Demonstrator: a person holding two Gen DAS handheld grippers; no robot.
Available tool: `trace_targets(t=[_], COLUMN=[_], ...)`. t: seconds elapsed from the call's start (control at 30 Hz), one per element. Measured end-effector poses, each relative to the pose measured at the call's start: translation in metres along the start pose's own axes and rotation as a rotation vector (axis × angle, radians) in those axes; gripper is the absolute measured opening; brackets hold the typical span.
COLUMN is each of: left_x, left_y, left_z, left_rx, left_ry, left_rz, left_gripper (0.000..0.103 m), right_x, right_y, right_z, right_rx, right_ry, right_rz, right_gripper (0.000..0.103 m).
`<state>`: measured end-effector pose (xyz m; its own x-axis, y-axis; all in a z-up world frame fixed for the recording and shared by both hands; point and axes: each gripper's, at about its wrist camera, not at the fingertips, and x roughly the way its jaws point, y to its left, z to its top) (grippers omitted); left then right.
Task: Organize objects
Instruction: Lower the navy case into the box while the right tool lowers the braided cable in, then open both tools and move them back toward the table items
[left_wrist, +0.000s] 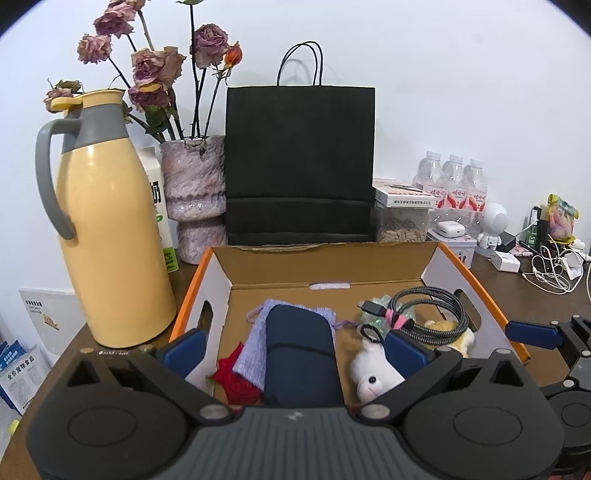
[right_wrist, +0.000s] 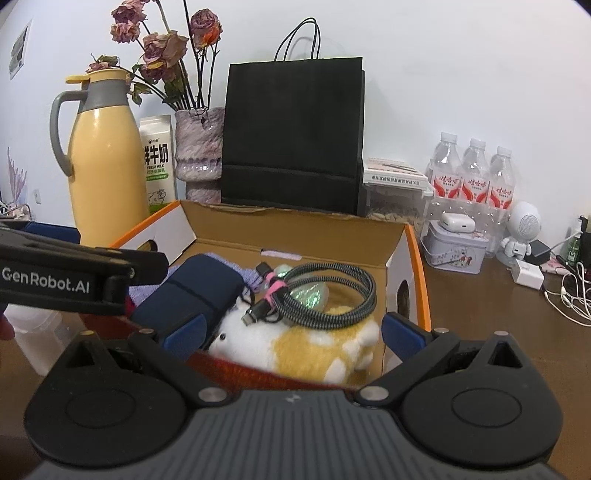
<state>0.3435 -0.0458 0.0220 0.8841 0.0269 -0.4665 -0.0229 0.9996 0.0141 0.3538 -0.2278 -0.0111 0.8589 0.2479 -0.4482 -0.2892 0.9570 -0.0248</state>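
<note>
An open cardboard box (left_wrist: 325, 266) with orange edges holds a navy blue case (left_wrist: 301, 358), a lilac pouch (left_wrist: 255, 350), a red star (left_wrist: 232, 376), a white and yellow plush toy (right_wrist: 295, 343) and a coiled braided cable (right_wrist: 328, 295). My left gripper (left_wrist: 295, 350) is open, its fingers straddling the navy case above the box's near side. My right gripper (right_wrist: 291, 334) is open over the plush toy at the box's near right part. Neither holds anything. The box (right_wrist: 295, 221) and navy case (right_wrist: 192, 291) also show in the right wrist view.
A yellow thermos jug (left_wrist: 107, 229), milk carton (right_wrist: 157, 162), vase of dried roses (left_wrist: 194, 188) and black paper bag (left_wrist: 299, 162) stand behind the box. Water bottles (right_wrist: 472, 173), a tin (right_wrist: 454, 251), a small robot figure (right_wrist: 521, 229) and white cables (right_wrist: 569, 291) lie to the right.
</note>
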Motion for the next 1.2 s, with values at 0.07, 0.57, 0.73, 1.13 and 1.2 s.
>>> trace_targets(t=[0.07,0.57,0.73,1.13,1.2], left_x=[-0.005,-0.041,-0.061,-0.079,-0.073], left_y=[0.001,0.018,0.032,0.058,0.059], left_z=[-0.005,-0.041,-0.055,-0.087,-0.089], left_rx=[-0.001,-0.004,-0.029,-0.070,-0.071], left_ry=[0.000,0.030,0.014,0.024,0.037], left_rz=[0.005,0.047,0.062,0.177,0.189], left_gripper=[0.103,0.103,0.103,0.103,0.103], right_x=[-0.004,-0.039,-0.053,-0.071,-0.070], right_y=[0.001,0.006,0.008,0.005,0.004], right_z=[-0.004,-0.046,-0.062,-0.085,-0.088], right_rx=[0.002,0.024,0.032,0.077,0.087], right_ry=[0.007,0.091,0.115,0.129,0.131], right_rz=[0.002,-0.002,-0.005,-0.014,-0.016], right_gripper=[0.103,0.103,0.103,0.103,0.103])
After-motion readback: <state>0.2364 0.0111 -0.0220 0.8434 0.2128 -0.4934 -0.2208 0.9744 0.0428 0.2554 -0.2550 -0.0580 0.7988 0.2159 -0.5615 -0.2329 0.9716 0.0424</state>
